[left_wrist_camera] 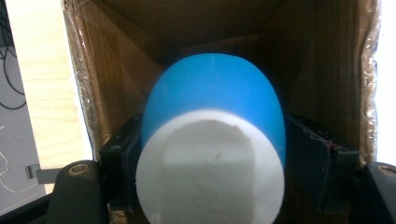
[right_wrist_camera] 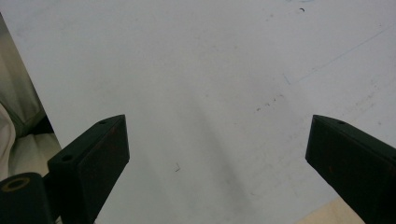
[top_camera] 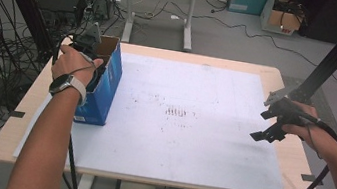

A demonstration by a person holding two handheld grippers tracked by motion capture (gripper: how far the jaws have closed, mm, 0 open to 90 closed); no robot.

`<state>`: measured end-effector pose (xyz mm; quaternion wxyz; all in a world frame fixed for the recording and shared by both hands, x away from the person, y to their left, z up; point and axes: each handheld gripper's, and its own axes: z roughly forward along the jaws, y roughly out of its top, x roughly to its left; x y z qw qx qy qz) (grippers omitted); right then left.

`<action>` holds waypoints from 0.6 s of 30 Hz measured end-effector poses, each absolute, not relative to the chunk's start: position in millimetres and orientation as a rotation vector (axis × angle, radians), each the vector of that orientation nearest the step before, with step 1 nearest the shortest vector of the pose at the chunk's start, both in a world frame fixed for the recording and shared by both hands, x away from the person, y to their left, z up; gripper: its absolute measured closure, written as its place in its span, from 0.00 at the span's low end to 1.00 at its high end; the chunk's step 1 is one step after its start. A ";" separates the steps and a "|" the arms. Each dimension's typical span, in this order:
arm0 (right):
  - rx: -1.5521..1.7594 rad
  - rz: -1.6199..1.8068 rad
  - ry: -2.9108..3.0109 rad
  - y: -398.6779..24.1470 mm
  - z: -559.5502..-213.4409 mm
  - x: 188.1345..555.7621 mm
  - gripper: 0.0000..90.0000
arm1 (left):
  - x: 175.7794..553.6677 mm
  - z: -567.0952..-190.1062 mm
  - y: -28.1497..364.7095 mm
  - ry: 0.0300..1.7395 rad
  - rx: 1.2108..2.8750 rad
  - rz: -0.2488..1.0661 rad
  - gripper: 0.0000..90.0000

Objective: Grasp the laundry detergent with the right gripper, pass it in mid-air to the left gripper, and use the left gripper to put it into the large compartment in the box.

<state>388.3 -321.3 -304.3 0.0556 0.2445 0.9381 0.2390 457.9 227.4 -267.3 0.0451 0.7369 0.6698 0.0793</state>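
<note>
Step in hand: I judge I am putting a blue cup (left_wrist_camera: 212, 98) into the open cardboard box (top_camera: 102, 82) at about nine o'clock on the table (top_camera: 280, 76).
Cup: in the left gripper view it sits between my jaws, white underside toward the camera, rounded blue side reaching into the brown inside of the box.
Left gripper (left_wrist_camera: 212, 158): partly open; the black pads flank the cup, but the close view is blurred, so I cannot tell whether they press on it.
Doing it well: I would keep the cup centred between the box walls, part the jaws fully only once it rests on something, then lift straight out so the pads do not drag it.
Left hand (top_camera: 76, 63): wrist bent down over the top of the box, forearm rising from six o'clock.
Right gripper (right_wrist_camera: 217, 154): wide open, holding nothing, over the bare white board (right_wrist_camera: 196, 70).
Right hand (top_camera: 303, 127): at about three o'clock, near the table's edge, well apart from the box.
</note>
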 end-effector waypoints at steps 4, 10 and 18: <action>0.733 0.722 2.849 -321.8 -304.3 388.2 0.07 | 457.6 -267.6 228.5 2.036 2.254 0.244 0.30; 0.745 0.718 2.850 -320.8 -304.3 386.8 0.07 | 456.4 -267.4 229.1 2.035 2.244 0.248 0.30; 0.735 0.721 2.849 -320.5 -303.5 386.3 0.07 | 454.3 -267.0 228.1 2.013 2.241 0.249 0.30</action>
